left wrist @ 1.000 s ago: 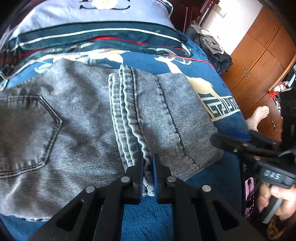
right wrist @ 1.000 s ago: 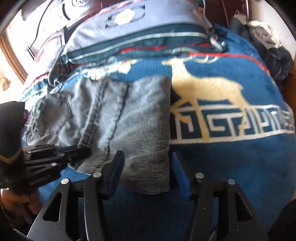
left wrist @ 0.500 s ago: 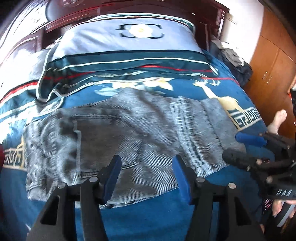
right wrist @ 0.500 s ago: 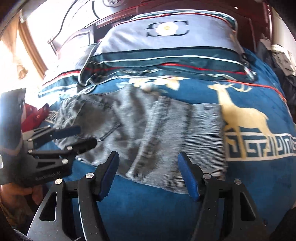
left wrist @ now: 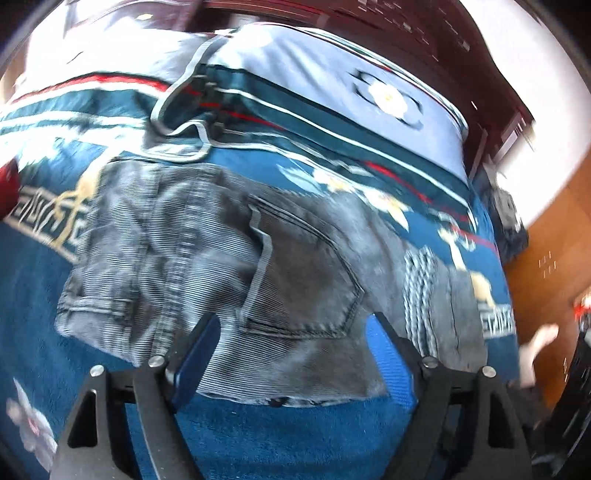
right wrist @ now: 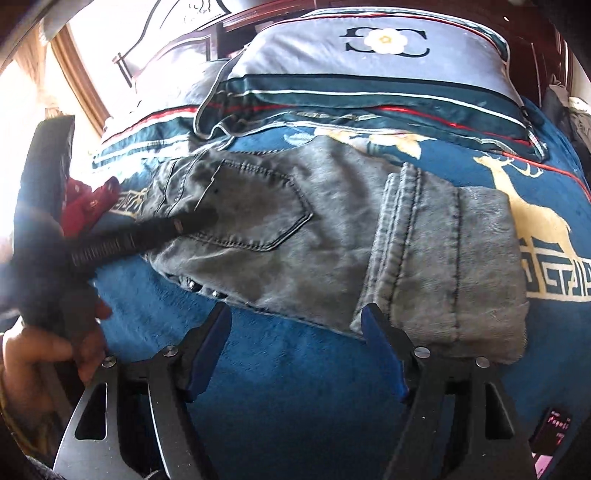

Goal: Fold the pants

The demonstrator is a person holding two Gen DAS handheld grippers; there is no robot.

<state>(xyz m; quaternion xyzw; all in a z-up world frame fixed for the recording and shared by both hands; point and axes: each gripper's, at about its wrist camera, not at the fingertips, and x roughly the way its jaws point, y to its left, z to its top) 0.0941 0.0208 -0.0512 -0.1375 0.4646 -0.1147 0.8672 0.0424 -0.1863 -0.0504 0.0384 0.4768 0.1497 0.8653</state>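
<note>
Grey jeans lie folded on the blue deer-pattern blanket, back pocket facing up and the leg hems laid over at the right. My left gripper hovers over the jeans' near edge below the pocket; its jaws are opening and the pads press on nothing. My right gripper hangs just short of the near edge, its jaws also opening with only blanket between them. In the right wrist view one black finger of the left gripper reaches over the waist end, with a hand on its handle.
Striped pillows and a dark wooden headboard stand behind the jeans. A red object lies at the bed's left. On the right are a wooden wardrobe, a pile of dark clothes and a person's bare foot.
The left gripper let go of the folded hem, opened wide and swung left to the pocket area. The right gripper opened further and also shifted left, from the folded end toward the middle.
</note>
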